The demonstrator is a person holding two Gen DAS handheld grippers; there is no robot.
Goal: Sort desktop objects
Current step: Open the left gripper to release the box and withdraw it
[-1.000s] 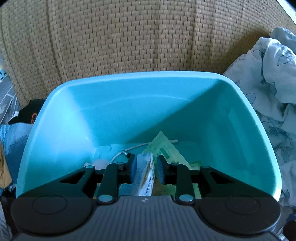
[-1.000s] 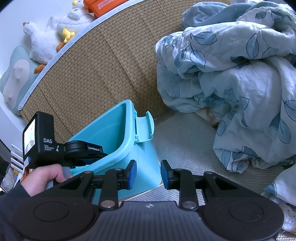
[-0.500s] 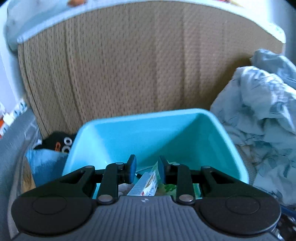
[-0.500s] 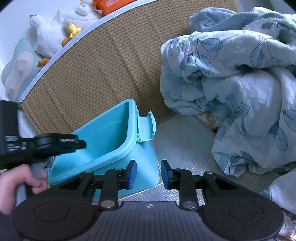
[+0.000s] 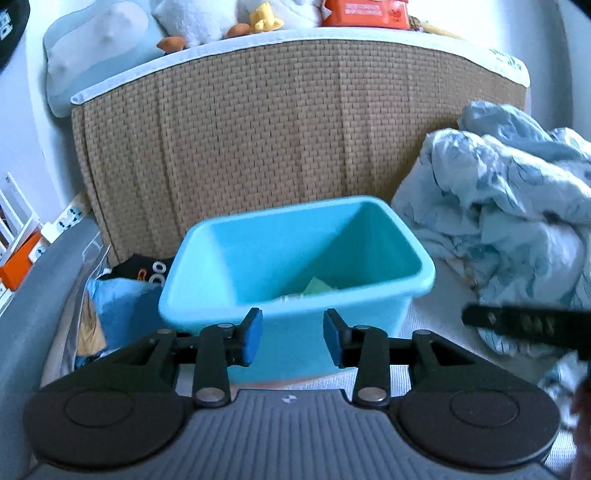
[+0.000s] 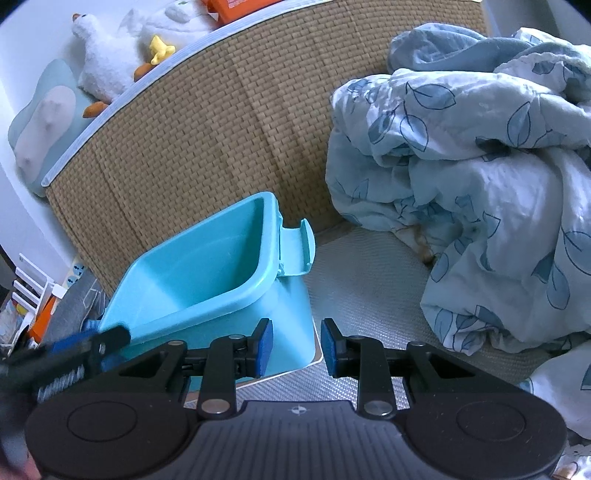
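A turquoise plastic bin (image 5: 295,254) stands on the bed against a woven headboard; it also shows in the right wrist view (image 6: 207,273) with a side latch. A green packet (image 5: 318,286) lies on its floor. My left gripper (image 5: 291,339) is open and empty, pulled back in front of the bin's near wall. My right gripper (image 6: 296,347) is open and empty, to the right of the bin over the mat. The left gripper body shows blurred at the lower left of the right wrist view (image 6: 70,354).
A crumpled blue leaf-print duvet (image 6: 461,177) fills the right side. The woven headboard (image 5: 295,129) rises behind the bin, with plush toys (image 6: 107,55) and an orange pack (image 5: 365,13) on top. Dark and blue items (image 5: 122,291) lie left of the bin.
My left gripper let go of a small box inside the bin, then rose and drew back out of the bin. The right gripper shifted slightly.
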